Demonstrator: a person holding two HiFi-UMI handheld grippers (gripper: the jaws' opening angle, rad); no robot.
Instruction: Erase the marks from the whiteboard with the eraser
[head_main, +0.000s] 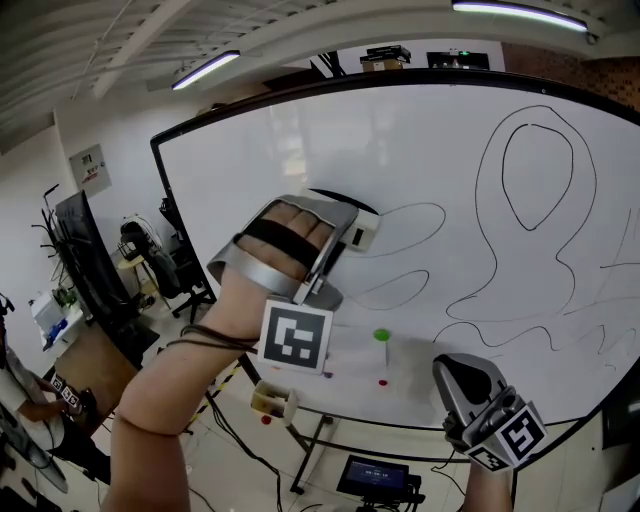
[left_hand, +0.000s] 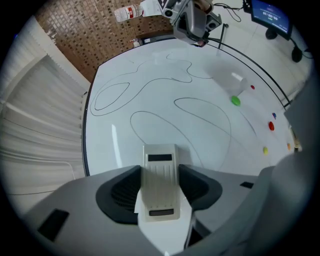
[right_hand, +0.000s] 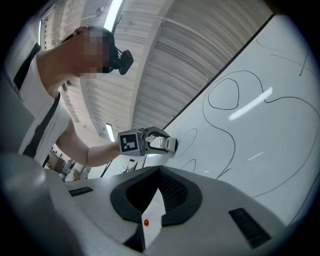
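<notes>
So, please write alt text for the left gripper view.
The left gripper holds a white eraser between its shut fingers, pointing at a whiteboard covered with looping black marks. The right gripper shows at the board's far edge, and small coloured dots mark its right side.

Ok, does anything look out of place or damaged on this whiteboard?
Nothing stands out. The white rectangular eraser sits straight in the left gripper's jaws against the white whiteboard; the looping black marker lines are just the marks to erase.

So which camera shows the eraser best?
The left gripper view: the eraser sits large and close, clamped between the jaws. The head view shows only its end; the right gripper view shows it small and distant.
</notes>
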